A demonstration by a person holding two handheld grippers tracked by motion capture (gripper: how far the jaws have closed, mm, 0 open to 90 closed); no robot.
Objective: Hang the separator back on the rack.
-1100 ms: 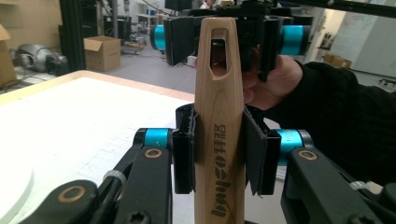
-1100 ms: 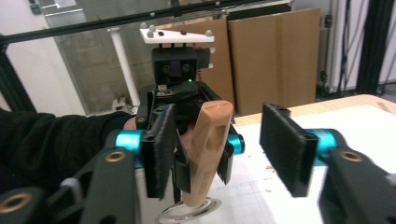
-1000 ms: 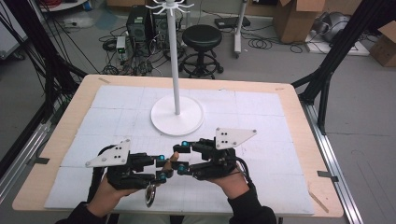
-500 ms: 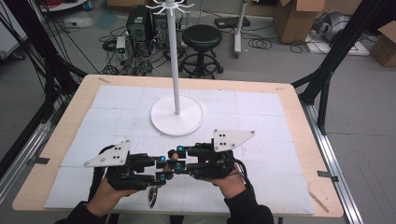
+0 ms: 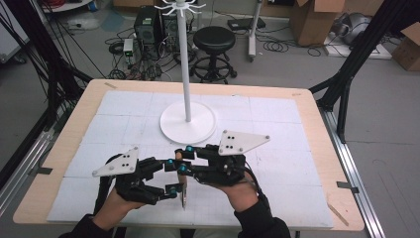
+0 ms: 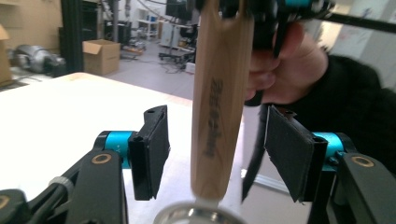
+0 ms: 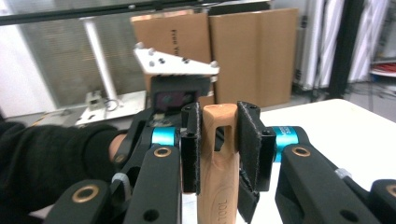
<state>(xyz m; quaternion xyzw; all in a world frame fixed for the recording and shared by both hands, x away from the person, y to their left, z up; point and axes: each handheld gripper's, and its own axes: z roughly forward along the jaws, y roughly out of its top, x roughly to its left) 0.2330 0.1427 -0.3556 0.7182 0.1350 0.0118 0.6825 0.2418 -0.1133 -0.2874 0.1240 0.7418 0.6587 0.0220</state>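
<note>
1. The right gripper (image 7: 218, 147) was seen clamped on the slotted top end of a wooden-handled utensil (image 7: 217, 158), its two black jaws pressed against either side of the handle.
2. The left gripper (image 6: 217, 156) was held released, its jaws spread wide on either side of the same wooden handle (image 6: 218, 100), with clear gaps on both sides and no contact made.
3. The utensil was hung upright in the air above the near part of the table, with a metal part visible at its lower end; what kind of head it carries could not be told.
4. In the high view, both grippers were brought close together over the white table mat (image 5: 277, 119), just in front of the round base of a white hook stand (image 5: 187, 121).
5. A risk was judged to remain: if the right grip were loosened before the left jaws were closed, the utensil could be dropped onto the table.
</note>
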